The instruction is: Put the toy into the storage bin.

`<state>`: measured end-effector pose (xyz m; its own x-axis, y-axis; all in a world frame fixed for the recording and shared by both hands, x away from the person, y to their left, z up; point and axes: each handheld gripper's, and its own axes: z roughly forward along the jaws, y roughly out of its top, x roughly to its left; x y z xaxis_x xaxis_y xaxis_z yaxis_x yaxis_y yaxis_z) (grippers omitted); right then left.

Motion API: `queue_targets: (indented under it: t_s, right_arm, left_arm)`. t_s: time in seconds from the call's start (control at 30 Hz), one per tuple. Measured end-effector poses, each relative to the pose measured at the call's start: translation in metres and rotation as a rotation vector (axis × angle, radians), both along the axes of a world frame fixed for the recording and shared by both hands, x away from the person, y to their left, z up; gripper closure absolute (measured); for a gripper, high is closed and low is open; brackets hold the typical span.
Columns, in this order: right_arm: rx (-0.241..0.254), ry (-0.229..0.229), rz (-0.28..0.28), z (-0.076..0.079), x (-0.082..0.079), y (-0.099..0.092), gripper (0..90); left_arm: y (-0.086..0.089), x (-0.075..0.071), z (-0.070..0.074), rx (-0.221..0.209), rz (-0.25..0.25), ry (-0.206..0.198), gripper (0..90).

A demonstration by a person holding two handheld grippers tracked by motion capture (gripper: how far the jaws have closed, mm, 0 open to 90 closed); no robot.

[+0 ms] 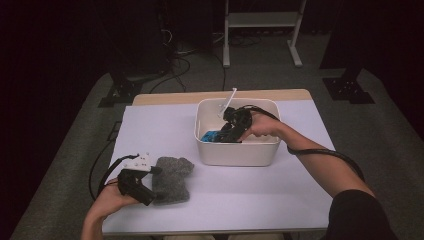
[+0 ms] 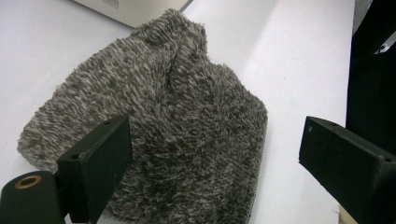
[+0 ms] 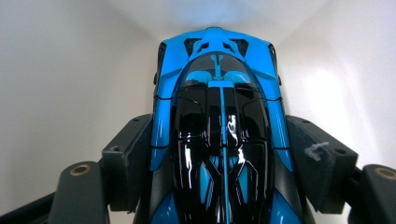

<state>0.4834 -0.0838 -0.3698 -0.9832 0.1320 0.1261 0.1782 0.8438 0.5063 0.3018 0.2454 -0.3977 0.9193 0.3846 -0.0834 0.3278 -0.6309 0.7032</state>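
In the right gripper view the two black jaws of the right gripper (image 3: pixel 219 158) stood on either side of a blue and black toy car (image 3: pixel 219 116), pressed against its flanks and clamped on it across its width. The car's long axis ran along the jaws, one end pointing straight away from the gripper toward the pale inner wall of a white bin (image 3: pixel 56 70) that closed in on both sides. From the high view the right gripper (image 1: pixel 227 131) reached down into that white bin (image 1: pixel 237 155), which sat at the middle of the table (image 1: pixel 250 195) toward its far edge, and the toy car (image 1: pixel 210 136) showed as a patch of blue low in the bin's left part, its long axis lying roughly left to right. A thin white stick-like piece (image 1: pixel 229 101) leaned up out of the bin's far rim. The left gripper (image 1: pixel 150 187) rested at the near left of the table with its jaws wide apart and holding nothing. One jaw sat over the near edge of a grey shaggy cloth (image 2: pixel 154 126), the other clear of it to the right, above bare table (image 2: pixel 299 60). The cloth (image 1: pixel 172 179) lay flat just right of that gripper, well apart from the bin.
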Motion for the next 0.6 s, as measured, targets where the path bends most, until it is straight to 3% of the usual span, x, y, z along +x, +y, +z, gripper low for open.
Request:
queue_targets:
  t_s: [0.4, 0.6]
  right_arm:
    - [-0.023, 0.002, 0.008, -0.0017, -0.0024, 0.0011, 26.7]
    - [-0.007, -0.001, 0.002, 0.0001, -0.0018, -0.0001, 26.6]
  left_arm:
    - [-0.0006, -0.0004, -0.0002, 0.000, -0.004, 0.003, 8.8]
    - [-0.0006, -0.0005, -0.0003, 0.001, -0.004, 0.003, 8.8]
